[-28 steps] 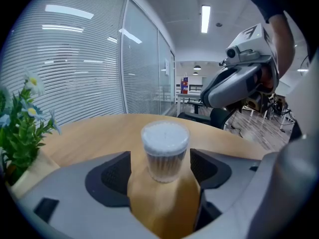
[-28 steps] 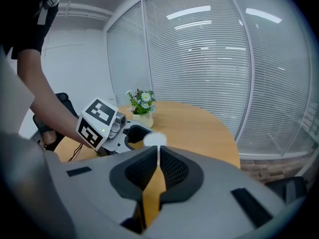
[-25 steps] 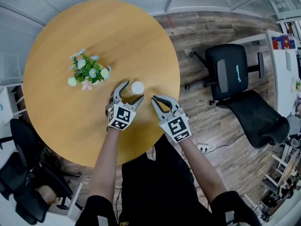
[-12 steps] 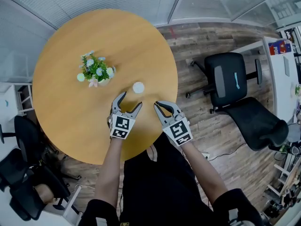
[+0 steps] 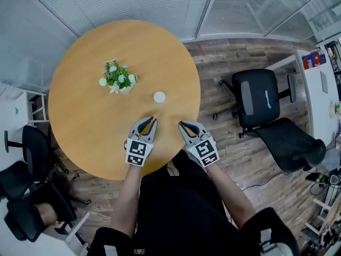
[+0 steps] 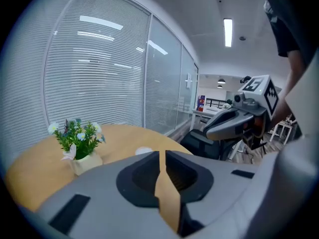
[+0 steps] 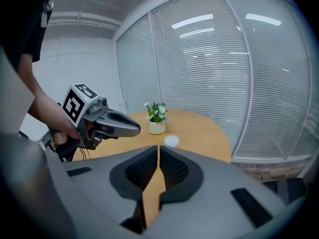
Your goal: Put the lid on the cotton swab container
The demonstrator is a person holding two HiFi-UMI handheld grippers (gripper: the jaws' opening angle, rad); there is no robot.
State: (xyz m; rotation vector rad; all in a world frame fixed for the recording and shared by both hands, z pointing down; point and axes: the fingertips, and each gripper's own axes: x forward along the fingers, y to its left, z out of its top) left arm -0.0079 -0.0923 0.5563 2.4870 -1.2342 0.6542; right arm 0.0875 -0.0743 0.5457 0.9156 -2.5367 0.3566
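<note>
Round wooden counter (image 5: 90, 127) — white cotton swab container (image 5: 159, 96) stands mid-counter, lid (image 5: 159, 95) apparently on. Jaws of left tool (image 5: 151, 121) just closing, nothing between; right tool (image 5: 183, 125) together, empty — both held clear, job likely finished.

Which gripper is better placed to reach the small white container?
Left, probably. The left gripper sits nearer the white container and points roughly at it; its jaws have just been closing, with nothing between them. The right gripper is also shut, farther off.
</note>
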